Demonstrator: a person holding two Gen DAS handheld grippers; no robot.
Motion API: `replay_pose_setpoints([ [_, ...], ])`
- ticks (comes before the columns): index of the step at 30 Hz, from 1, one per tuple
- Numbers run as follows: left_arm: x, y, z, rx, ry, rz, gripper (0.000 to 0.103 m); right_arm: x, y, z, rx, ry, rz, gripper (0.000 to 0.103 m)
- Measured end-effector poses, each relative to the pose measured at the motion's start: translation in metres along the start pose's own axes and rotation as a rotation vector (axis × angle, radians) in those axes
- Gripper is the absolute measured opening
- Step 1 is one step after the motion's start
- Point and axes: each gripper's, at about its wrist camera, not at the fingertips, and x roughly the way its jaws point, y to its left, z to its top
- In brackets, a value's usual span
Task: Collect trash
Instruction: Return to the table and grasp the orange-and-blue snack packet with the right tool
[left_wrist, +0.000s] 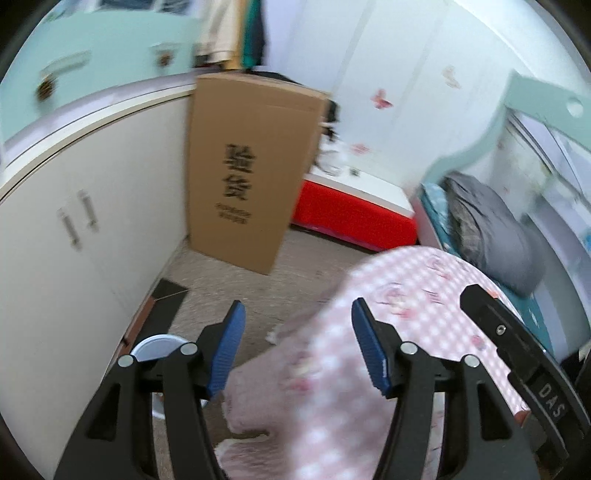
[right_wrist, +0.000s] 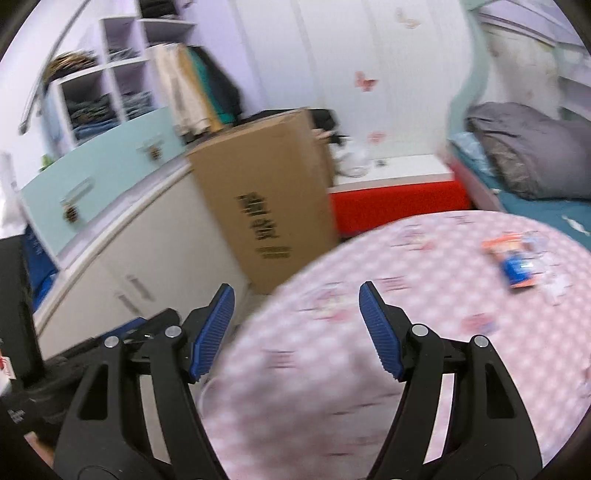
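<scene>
An orange and blue wrapper (right_wrist: 515, 262) lies on the round table's pink checked cloth (right_wrist: 369, 332), far right in the right wrist view, with a clear scrap beside it. My right gripper (right_wrist: 296, 290) hangs open above the table's left edge, well short of the wrapper, and its blue pads (right_wrist: 380, 332) hold nothing. My left gripper (left_wrist: 298, 306) is open and empty over the cloth's hanging edge (left_wrist: 332, 387) and the floor. A round white container with a blue rim (left_wrist: 155, 347) sits on the floor behind the left finger. The views are blurred.
A tall cardboard box (left_wrist: 247, 166) leans against white cabinets (left_wrist: 92, 221) at the left. A red bench (left_wrist: 351, 214) stands by the far wall, and a bed with a grey blanket (right_wrist: 528, 147) is at the right. A black device labelled DAS (left_wrist: 524, 362) crosses the lower right.
</scene>
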Motion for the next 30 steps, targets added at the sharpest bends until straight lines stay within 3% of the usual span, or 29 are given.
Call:
replay_pose_setpoints([
  [6, 0.040, -0.091, -0.001, 0.117, 0.070, -0.087, 0.059, 0.000, -0.098, 0.008, 0.075, 0.019, -0.178, 0.069],
  [10, 0.062, -0.123, -0.004, 0.159, 0.095, -0.107, 0.059, 0.015, -0.147, 0.004, 0.116, 0.073, -0.268, 0.069],
  [13, 0.073, -0.140, -0.007, 0.181, 0.107, -0.105, 0.062, 0.029, -0.168, 0.004, 0.142, 0.113, -0.282, 0.069],
  [20, 0.084, -0.124, -0.010, 0.176, 0.118, -0.075, 0.063, 0.061, -0.173, 0.011, 0.077, 0.166, -0.319, 0.069],
  [23, 0.084, -0.114, -0.009, 0.165, 0.122, -0.070, 0.063, 0.076, -0.173, 0.012, 0.051, 0.217, -0.335, 0.041],
  [26, 0.081, -0.103, -0.009, 0.161, 0.120, -0.068, 0.063, 0.073, -0.159, 0.013, 0.009, 0.213, -0.301, 0.024],
  [30, 0.069, -0.080, -0.007, 0.125, 0.102, -0.076, 0.063, 0.065, -0.104, 0.006, -0.080, 0.194, -0.208, 0.022],
])
